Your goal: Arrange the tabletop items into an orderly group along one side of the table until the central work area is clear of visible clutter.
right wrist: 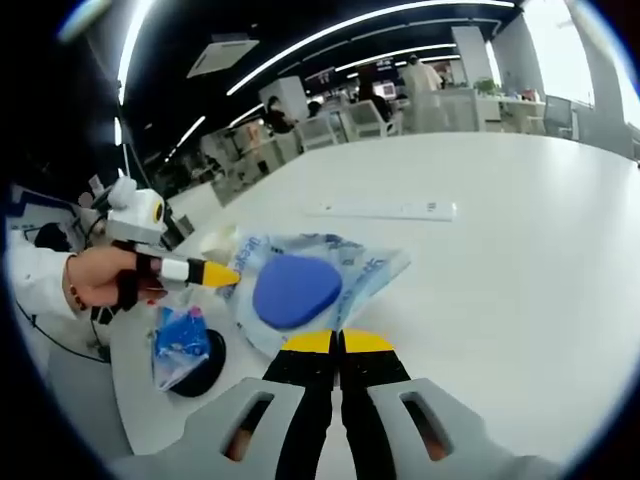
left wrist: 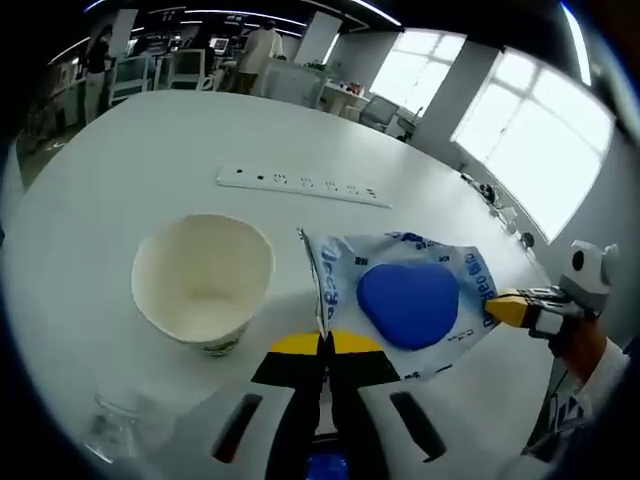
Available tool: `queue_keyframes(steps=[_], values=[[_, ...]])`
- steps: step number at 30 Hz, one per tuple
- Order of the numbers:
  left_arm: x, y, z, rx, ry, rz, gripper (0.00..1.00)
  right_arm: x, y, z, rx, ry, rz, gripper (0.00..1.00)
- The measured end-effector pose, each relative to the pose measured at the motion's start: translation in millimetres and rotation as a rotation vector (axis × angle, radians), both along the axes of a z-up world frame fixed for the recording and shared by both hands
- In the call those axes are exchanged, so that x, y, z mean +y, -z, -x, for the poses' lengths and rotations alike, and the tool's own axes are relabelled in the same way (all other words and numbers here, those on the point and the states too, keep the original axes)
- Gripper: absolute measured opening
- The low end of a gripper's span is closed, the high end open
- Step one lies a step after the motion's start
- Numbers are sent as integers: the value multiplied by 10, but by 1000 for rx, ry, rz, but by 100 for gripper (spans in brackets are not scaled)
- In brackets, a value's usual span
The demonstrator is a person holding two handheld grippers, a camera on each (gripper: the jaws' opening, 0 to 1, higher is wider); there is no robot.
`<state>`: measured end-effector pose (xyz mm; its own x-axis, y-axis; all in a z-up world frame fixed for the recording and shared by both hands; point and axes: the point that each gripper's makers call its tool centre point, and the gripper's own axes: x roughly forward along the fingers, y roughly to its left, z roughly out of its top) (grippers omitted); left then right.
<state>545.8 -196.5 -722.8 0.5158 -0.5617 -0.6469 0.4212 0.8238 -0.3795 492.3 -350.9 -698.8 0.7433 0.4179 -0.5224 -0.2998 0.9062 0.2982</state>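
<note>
A clear plastic bag with blue print (left wrist: 420,262) holds a rounded blue object (left wrist: 408,304). My left gripper (left wrist: 325,343) is shut on the bag's near edge, its yellow tips pressed together. From the right, my right gripper (left wrist: 512,308) pinches the bag's opposite end. In the right gripper view the same bag (right wrist: 350,262) and blue object (right wrist: 296,289) lie just beyond my right gripper (right wrist: 338,342), which is shut on its edge. The left gripper (right wrist: 218,273), held in a hand (right wrist: 100,278), grips the bag from the left.
A white paper cup (left wrist: 203,280) stands left of the bag, with a white power strip (left wrist: 305,186) beyond it. A crumpled clear plastic piece (left wrist: 115,425) lies near the table (left wrist: 120,170) edge. A small blue packet (right wrist: 180,340) rests on a black disc (right wrist: 200,378).
</note>
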Motion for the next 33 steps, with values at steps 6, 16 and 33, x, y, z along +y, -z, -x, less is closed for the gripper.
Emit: queue_keyframes(steps=[6, 16, 33], values=[[22, 83, -12, 20, -39, -8, 0, -9, 66, -41, 10, -5, -5, 0], [38, 184, -90, 66, -114, 34, 0, -12, 187, -70, 27, -4, -12, 0], [104, 316, -187, 79, -198, 60, 0, 25, 311, -115, 41, 20, -47, 0]])
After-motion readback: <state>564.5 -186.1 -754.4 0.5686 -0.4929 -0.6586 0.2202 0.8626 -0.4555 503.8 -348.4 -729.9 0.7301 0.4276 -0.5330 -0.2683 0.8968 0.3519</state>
